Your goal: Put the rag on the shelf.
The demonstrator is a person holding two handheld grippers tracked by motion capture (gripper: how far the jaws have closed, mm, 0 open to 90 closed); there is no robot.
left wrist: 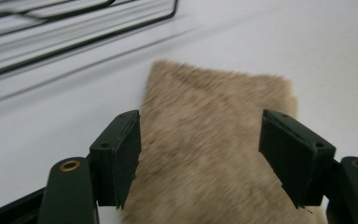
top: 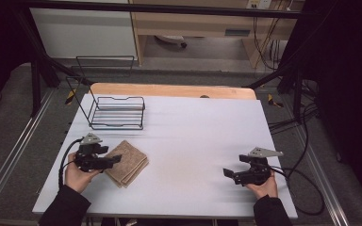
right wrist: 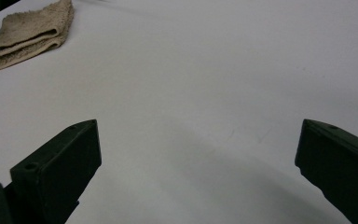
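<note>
Near the surface's (top: 184, 141) left edge, the left gripper (left wrist: 200, 158) hangs over the folded towel (top: 127, 162), jaws spread, unpinched. Bare surface separates it from the right gripper (top: 230, 174), jaws spread wide. Behind stands the wire rack (top: 117, 113).

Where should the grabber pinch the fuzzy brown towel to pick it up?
Probably at the folded towel's near-left edge, where the left gripper already sits with jaws open. The towel lies flat in stacked layers, so coming in low from that side should let the jaws close over all the layers at once.
</note>
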